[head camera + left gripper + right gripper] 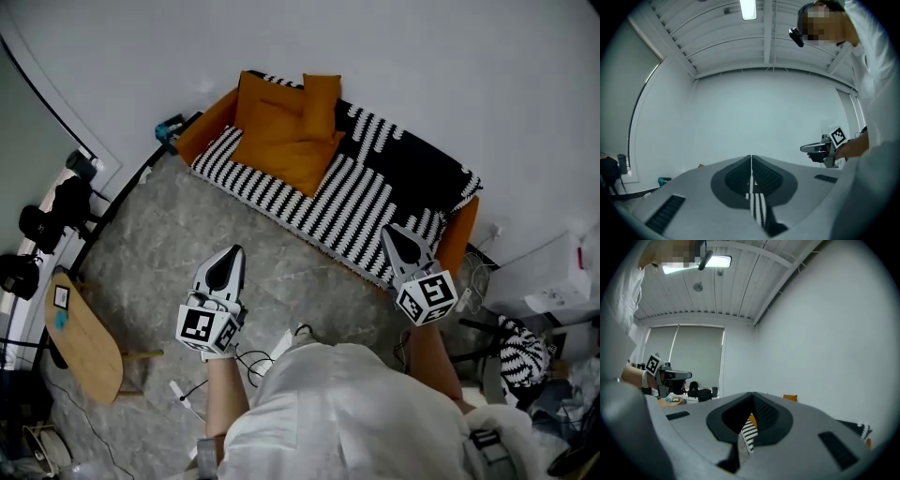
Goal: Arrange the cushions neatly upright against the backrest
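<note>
Cushions (pixel 286 141), orange, sit bunched at the left end of the striped sofa (pixel 375 202), toward twelve o'clock in the head view. Near its front edge, the left gripper (pixel 226 265) at eight o'clock and the right gripper (pixel 404 243) at three o'clock both have their jaws pressed together, holding nothing.

Cushions (pixel 281 141): matt orange cloth. Sofa cover (pixel 281 197), ahead of the fingers (pixel 225 272): striped woven cloth. Floor (pixel 169 244) beneath them: smooth, marbled grey. Side table (pixel 84 342): pale wood.
</note>
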